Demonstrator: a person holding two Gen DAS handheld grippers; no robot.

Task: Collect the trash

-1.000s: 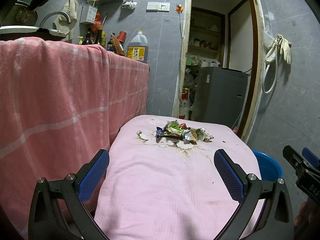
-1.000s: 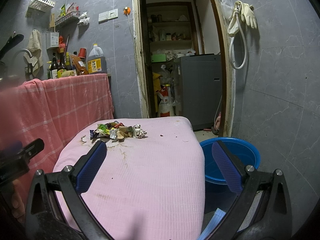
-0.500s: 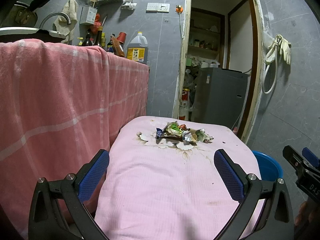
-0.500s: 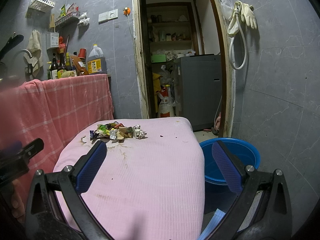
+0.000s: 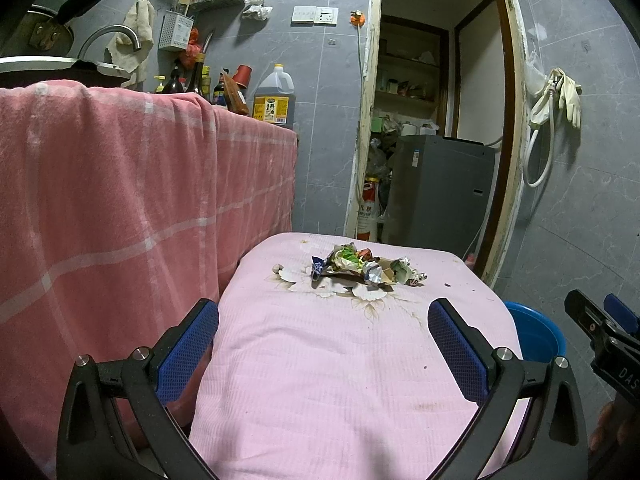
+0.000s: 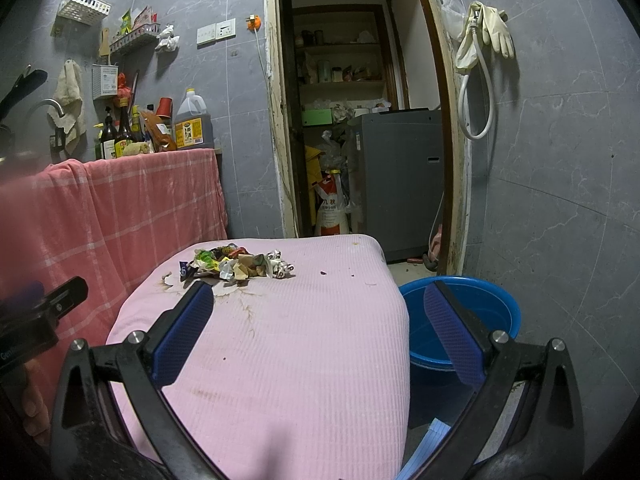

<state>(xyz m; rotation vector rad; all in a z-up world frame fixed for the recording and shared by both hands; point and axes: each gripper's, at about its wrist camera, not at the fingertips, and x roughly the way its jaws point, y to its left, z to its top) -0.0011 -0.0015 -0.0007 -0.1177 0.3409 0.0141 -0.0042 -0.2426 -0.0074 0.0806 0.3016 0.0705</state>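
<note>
A heap of crumpled wrappers [image 5: 364, 266] [image 6: 236, 264] lies at the far end of a low table under a pink cloth [image 5: 352, 360] [image 6: 280, 340]. A blue bucket [image 6: 464, 320] [image 5: 534, 336] stands on the floor to the table's right. My left gripper [image 5: 322, 324] hovers open above the near half of the table, well short of the heap, nothing between its blue pads. My right gripper [image 6: 320, 312] is open too, over the table's right edge, its right finger in front of the bucket. Each gripper shows at the other view's edge.
A counter draped in a pink checked cloth [image 5: 120, 200] rises along the left, with bottles [image 6: 120, 132] and an oil jug [image 5: 275, 100] on top. Behind the table is a doorway with a grey appliance [image 5: 436, 192] and a bag [image 6: 330, 210]. A grey tiled wall closes the right.
Both views have stayed nearly still; the left view has tilted very slightly. The heap and the bucket have not moved, and both grippers remain open.
</note>
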